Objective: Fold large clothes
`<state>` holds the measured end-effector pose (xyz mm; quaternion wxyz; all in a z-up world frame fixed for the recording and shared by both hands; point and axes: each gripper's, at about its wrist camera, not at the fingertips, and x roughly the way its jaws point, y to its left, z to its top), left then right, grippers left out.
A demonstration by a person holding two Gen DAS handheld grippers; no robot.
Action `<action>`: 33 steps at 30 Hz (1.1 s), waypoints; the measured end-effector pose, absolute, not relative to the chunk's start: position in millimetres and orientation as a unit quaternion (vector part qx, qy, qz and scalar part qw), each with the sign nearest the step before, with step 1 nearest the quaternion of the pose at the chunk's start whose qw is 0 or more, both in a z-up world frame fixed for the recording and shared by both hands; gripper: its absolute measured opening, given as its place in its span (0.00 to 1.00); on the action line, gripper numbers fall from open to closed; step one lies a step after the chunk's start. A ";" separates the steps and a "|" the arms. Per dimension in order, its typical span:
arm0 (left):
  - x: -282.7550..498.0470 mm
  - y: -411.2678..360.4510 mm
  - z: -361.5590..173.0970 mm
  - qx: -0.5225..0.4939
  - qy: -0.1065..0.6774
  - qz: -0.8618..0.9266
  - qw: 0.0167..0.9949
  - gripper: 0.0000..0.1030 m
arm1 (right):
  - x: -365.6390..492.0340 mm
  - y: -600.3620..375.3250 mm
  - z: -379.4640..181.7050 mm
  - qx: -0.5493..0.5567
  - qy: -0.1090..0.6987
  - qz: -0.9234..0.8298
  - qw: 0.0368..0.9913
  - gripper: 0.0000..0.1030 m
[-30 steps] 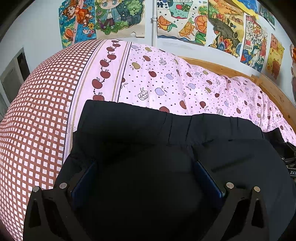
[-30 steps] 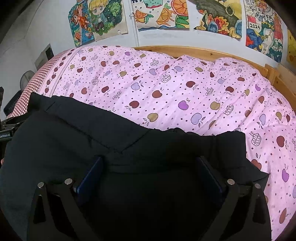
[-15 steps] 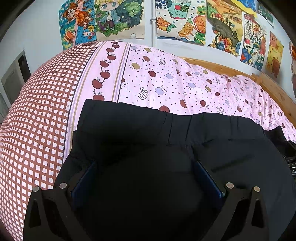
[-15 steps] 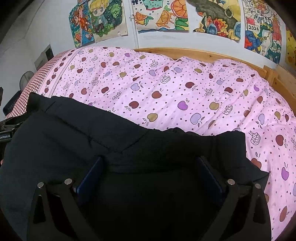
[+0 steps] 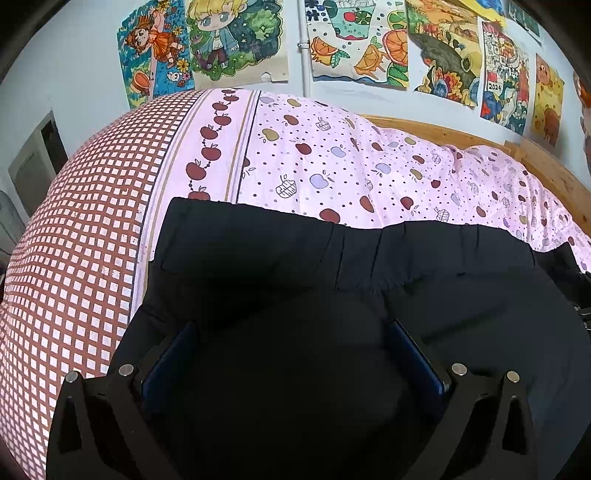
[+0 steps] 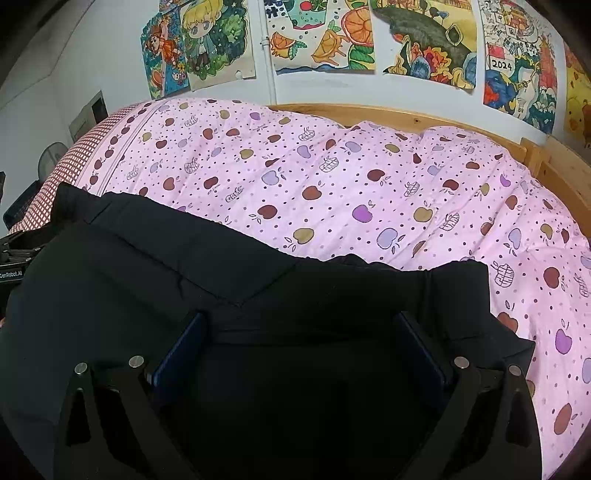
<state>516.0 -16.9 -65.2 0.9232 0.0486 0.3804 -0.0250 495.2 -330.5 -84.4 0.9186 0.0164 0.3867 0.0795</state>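
Left wrist: garment (image 5: pixel 295 266) edge beside quilt (image 5: pixel 332 166)

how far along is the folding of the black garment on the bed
Done: the black garment lies on the pink quilt with one layer already doubled over. In hand: nothing; the left gripper and right gripper are open over it. Left: further folds.

Right gripper (image 6: pixel 295 347) low over black garment (image 6: pixel 155 280), blue-padded fingers (image 6: pixel 177 350) spread wide, dark cloth bunched between them. Garment's far edge lying across pink apple-print quilt (image 6: pixel 369 184). Wooden bed frame (image 6: pixel 406 116) beyond, colourful posters (image 6: pixel 321 33) on far wall. Other gripper (image 6: pixel 14 254) partly visible at left edge.
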 end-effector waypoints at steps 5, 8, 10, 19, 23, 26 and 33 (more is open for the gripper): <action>515.3 -17.5 -66.1 0.052 0.380 -0.025 0.923 1.00 | 493.9 -331.1 -84.5 0.017 0.384 0.079 0.920 0.96; 515.6 -17.1 -66.5 0.053 0.380 -0.025 0.923 1.00 | 493.8 -331.2 -84.8 0.017 0.383 0.079 0.920 0.96; 515.5 -17.1 -66.5 0.053 0.381 -0.025 0.923 1.00 | 493.5 -330.6 -84.9 0.017 0.383 0.079 0.920 0.96; 511.6 -16.2 -67.1 0.052 0.376 -0.028 0.925 1.00 | 486.8 -330.1 -82.9 0.012 0.374 0.073 0.924 0.96; 507.2 -17.4 -66.7 0.057 0.370 -0.027 0.927 1.00 | 479.4 -330.4 -80.3 0.009 0.363 0.068 0.929 0.96; 500.9 -18.1 -66.1 0.060 0.360 -0.026 0.931 1.00 | 471.3 -329.8 -78.3 0.004 0.349 0.062 0.935 0.96; 496.1 -9.0 -60.5 0.037 0.352 -0.037 0.935 1.00 | 463.2 -330.0 -70.1 -0.008 0.337 0.048 0.940 0.96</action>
